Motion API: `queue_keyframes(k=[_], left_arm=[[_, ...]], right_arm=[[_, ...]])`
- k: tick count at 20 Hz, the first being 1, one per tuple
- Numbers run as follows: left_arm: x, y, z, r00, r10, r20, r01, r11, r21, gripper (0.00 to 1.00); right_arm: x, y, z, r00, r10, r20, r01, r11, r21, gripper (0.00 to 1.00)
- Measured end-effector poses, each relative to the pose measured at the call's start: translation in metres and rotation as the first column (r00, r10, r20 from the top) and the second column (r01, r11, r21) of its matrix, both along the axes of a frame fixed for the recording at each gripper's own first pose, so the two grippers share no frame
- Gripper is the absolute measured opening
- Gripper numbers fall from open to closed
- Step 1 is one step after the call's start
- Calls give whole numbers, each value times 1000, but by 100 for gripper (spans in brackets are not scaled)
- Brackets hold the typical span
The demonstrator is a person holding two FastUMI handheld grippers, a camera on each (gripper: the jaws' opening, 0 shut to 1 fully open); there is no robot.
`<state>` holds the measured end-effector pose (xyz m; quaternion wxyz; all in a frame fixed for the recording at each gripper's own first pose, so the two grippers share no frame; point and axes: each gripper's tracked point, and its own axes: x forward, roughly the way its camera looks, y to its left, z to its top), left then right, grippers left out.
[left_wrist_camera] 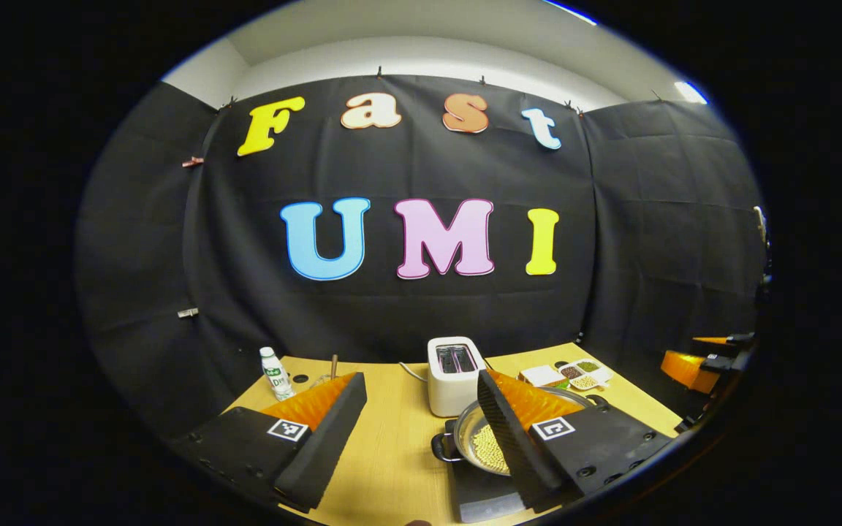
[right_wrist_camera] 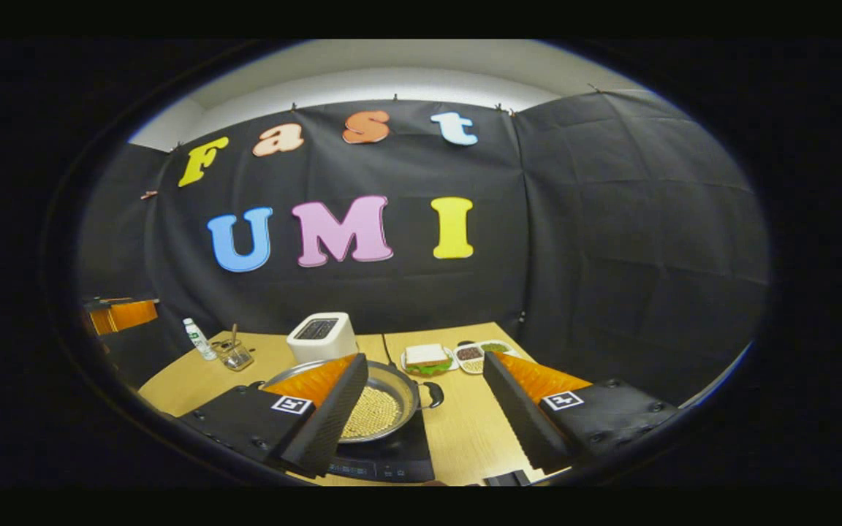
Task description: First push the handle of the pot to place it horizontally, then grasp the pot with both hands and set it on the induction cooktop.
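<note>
**Both grippers wide open above the table, pot on the cooktop**

Left gripper (left_wrist_camera: 421, 431) is held wide open and has nothing in it. In the left gripper view its two fingers sit at about 7 and 5 o'clock, with bare table (left_wrist_camera: 392, 446) between them. The pot (left_wrist_camera: 476, 438) sits on the induction cooktop (left_wrist_camera: 479, 493) at about 5 o'clock, partly behind the finger on that side. Small yellow beans lie in the pot. One dark side handle sticks out toward 9 o'clock.

Right gripper (right_wrist_camera: 425, 420) is wide open too and holds nothing. In the right gripper view the pot (right_wrist_camera: 384, 409) is at about 6 o'clock, on the cooktop (right_wrist_camera: 392, 460), partly behind the finger at 7 o'clock. A dark handle points to 3 o'clock.

Farther back stand a white toaster (right_wrist_camera: 322, 336), a sandwich (right_wrist_camera: 427, 358), small dishes (right_wrist_camera: 481, 354), a little bottle (right_wrist_camera: 199, 340) and a glass (right_wrist_camera: 234, 356).
</note>
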<state>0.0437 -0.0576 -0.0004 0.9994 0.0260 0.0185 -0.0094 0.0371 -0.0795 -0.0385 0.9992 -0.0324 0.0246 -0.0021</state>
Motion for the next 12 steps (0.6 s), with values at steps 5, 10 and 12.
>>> queue_keyframes(k=[5,10,12], left_arm=[[-58,17,-8,1000,28,-2,-28,1000,-2,95],[-79,37,-13,999,44,-30,-44,999,-24,95],[-76,48,-10,998,67,-19,-67,997,-38,95]], right_arm=[[-49,15,5,1000,6,10,-6,999,39,98],[-76,15,5,1000,-8,17,8,1000,15,98],[-75,17,8,1000,-14,19,14,999,29,98]])
